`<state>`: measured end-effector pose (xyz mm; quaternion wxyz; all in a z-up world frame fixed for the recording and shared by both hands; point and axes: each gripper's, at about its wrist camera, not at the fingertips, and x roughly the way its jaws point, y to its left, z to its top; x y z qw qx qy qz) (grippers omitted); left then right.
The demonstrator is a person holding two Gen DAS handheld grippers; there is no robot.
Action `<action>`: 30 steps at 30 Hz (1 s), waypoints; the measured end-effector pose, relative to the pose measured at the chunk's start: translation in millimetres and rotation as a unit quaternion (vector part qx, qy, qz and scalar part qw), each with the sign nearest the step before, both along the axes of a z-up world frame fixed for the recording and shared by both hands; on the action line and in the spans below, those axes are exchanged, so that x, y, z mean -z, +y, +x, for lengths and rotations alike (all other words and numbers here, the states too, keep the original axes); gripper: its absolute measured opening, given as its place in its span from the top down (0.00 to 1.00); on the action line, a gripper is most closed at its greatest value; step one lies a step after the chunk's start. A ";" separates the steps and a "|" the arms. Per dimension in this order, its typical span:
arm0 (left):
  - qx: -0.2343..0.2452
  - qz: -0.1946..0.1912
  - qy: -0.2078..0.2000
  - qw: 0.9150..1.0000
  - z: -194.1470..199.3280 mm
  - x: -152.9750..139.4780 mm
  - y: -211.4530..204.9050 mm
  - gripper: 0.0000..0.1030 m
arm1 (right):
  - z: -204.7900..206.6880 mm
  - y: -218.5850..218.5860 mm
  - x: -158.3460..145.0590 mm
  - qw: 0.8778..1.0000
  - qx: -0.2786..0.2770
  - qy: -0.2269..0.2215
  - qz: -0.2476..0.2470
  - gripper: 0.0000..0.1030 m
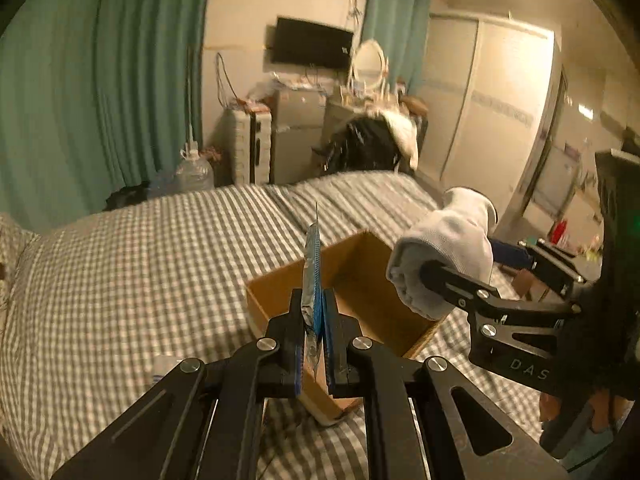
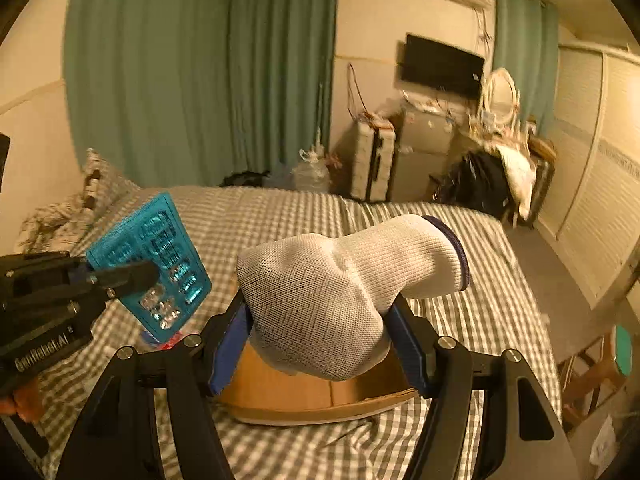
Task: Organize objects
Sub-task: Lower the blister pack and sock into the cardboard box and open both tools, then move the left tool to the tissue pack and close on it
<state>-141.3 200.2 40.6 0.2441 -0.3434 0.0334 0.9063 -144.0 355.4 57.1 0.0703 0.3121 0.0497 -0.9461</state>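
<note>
Two tools: both ours are loaded, each held above the cardboard box (image 1: 352, 280) on the bed (image 1: 132, 264).
Left tool (image 1: 316, 332): closed tight on a teal blister pack (image 1: 313, 276), gripped at its lower end so the pack stands edge-on and upright in the left view.
Blister pack, other view: the right camera shows its face (image 2: 154, 256), tilted, with clear bubbles along one side; it hangs just left of the box and above the bedding.
Right tool (image 2: 320, 344): closed part-way around a white knitted sock (image 2: 340, 288), the blue pads pressing its bunched body; the dark-trimmed cuff sticks out to the right.
Sock position: directly over the open box, not touching the walls as far as we can tell.
Box: open-topped, resting on the grey checked cover; we see nothing inside, though most of the floor is hidden.
Step in hand: we judge it to be dropping both items into the box.
Doing it well: we should lower the sock below the rim before releasing, then bring the pack in flat so it does not catch the wall or tip the light box.
Writing: "DAS" on the right tool's arm (image 1: 528, 368); the lettering on the left tool's body (image 2: 44, 354) is too blurred to read surely.
Far: green curtains (image 2: 200, 72), a wall television (image 2: 440, 66).
</note>
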 end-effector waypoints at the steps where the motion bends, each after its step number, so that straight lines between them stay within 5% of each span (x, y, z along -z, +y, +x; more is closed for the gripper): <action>1: -0.001 -0.006 -0.005 1.000 -6.7 7.9 6.5 0.93 | -9.4 7.0 10.6 1.000 0.005 -0.010 -0.003 0.37; 8: 0.007 -0.037 -0.033 0.999 -40.3 53.5 37.2 0.93 | -38.0 29.4 68.2 0.998 0.020 -0.054 -0.013 0.36; 14: 0.007 -0.049 -0.035 0.998 -39.8 59.4 48.9 0.90 | -38.3 43.6 79.7 0.998 0.034 -0.051 -0.029 0.27; 17: -0.005 -0.057 -0.037 0.998 -30.7 54.3 42.8 0.71 | -25.8 47.0 66.2 0.998 0.042 -0.029 -0.024 0.20; 19: -0.013 -0.054 -0.028 0.998 -21.2 45.5 36.3 0.39 | -20.3 46.7 53.8 0.998 0.046 -0.021 -0.025 0.15; 23: -0.032 -0.058 0.005 0.998 2.6 20.0 17.4 0.34 | 1.3 39.6 32.1 0.999 0.048 -0.007 -0.016 0.15; 27: -0.057 -0.068 0.053 0.995 29.9 -5.0 -2.9 0.10 | 28.4 24.6 11.2 0.999 0.035 0.006 -0.007 0.13; 30: -0.078 -0.068 0.094 0.990 56.2 -25.7 -25.7 0.02 | 48.4 7.0 -3.5 1.000 0.019 0.017 0.003 0.11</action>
